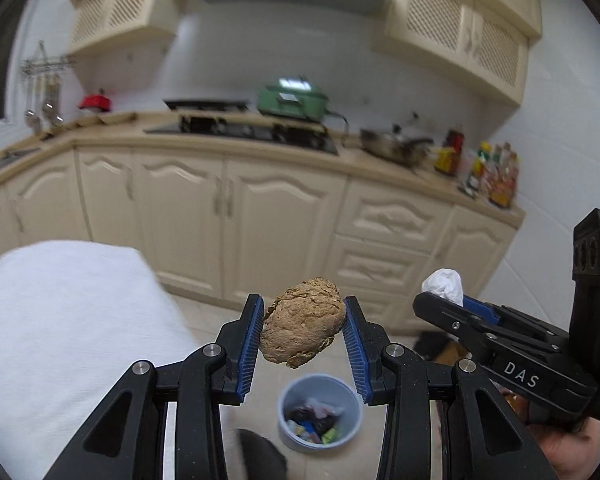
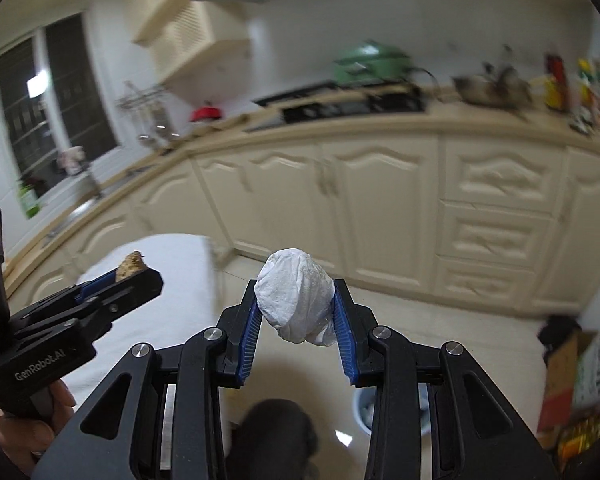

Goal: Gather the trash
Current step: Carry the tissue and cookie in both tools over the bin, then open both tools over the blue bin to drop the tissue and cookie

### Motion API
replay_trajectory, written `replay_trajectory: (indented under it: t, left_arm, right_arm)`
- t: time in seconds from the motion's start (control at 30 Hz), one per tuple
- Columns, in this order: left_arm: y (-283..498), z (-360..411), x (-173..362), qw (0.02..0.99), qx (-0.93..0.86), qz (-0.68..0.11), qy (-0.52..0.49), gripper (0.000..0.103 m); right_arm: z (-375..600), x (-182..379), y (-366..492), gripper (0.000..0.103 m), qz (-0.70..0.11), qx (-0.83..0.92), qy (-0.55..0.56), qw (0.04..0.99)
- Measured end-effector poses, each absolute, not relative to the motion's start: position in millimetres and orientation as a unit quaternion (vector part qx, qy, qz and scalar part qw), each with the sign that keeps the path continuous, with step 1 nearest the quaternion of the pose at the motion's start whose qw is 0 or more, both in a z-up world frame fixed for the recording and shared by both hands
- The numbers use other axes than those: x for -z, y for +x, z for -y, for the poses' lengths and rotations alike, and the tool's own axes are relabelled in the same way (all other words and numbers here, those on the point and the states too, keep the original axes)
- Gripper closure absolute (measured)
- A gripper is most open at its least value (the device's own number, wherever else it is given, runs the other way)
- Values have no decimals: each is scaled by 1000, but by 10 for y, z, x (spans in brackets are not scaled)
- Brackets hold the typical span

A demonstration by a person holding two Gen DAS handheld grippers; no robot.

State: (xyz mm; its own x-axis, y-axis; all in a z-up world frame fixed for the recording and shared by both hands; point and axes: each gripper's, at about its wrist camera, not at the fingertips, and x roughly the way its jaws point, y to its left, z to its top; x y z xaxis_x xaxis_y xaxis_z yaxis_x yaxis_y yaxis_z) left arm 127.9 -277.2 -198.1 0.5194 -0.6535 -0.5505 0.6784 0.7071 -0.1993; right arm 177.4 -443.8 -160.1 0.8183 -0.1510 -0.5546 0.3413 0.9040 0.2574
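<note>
Your left gripper (image 1: 303,330) is clamped on a crumpled brown paper ball (image 1: 302,322), its blue ribbed pads pressing both sides of the wad, so the jaws stand only partly closed around it. The ball hangs in the air above the tiled floor. Directly below it in the left wrist view sits the small round blue-grey plastic bin (image 1: 319,414), with dark and coloured wrappers already lying in its bottom.

Your right gripper (image 2: 296,314) is likewise closed on a crumpled white tissue wad (image 2: 296,300), the pads squeezing it from either side, the jaws held apart only by the tissue. In the right wrist view the bin (image 2: 363,412) shows just as a sliver of blue rim behind the right finger, low in the frame.

The two tools are near each other but apart: in the left view the right gripper (image 1: 446,294) comes in from the right edge with the white tissue (image 1: 444,284) at its tip, and in the right view the left gripper (image 2: 134,270) pokes in from the left with the brown paper (image 2: 131,265) showing.

To the left of both lies a surface covered in white cloth (image 1: 68,320). Beyond it runs the cream kitchen cabinetry (image 1: 236,208), blurred.
</note>
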Motion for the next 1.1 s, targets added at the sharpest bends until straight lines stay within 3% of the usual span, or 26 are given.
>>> replay_trajectory:
  t: [0.53,0.6,0.63,0.7,0.73,0.77,0.83,0.9,1.1]
  left_arm:
    - [2479,4871,3079,762,402,-501,79,67]
    - [2665,5119,3243,744,399,-529,90,65]
    - [2732,5190,3299,739,393,-539,95,58]
    - [2907,5362,3369,743,377,-544,101,35]
    - [2950,5375,3370,750,368,-540,101,17]
    - [2990,5368,3361,759,360,-533,99,5]
    - [3090,5344,3334,772,344,-525,101,1]
    - [3186,5353,3326,774,329,-530,109,1]
    - [3220,5337,3137,793,315,-508,121,1]
  right_arm:
    - [5836,3322,1953,68,-399,211,284,846]
    - [5945,3466,1989,66,-408,216,292,837]
    - [6007,3535,1995,65,-410,219,299,833]
    - [6123,3675,1990,51,-414,222,315,825]
    - [6171,3746,1983,46,-419,225,321,819]
    - [6197,3792,1984,35,-423,226,325,816]
    - [6225,3866,1970,22,-426,228,330,811]
    - [6227,3907,1947,0,-423,239,336,807]
    - [6173,3919,1875,0,-413,244,368,797]
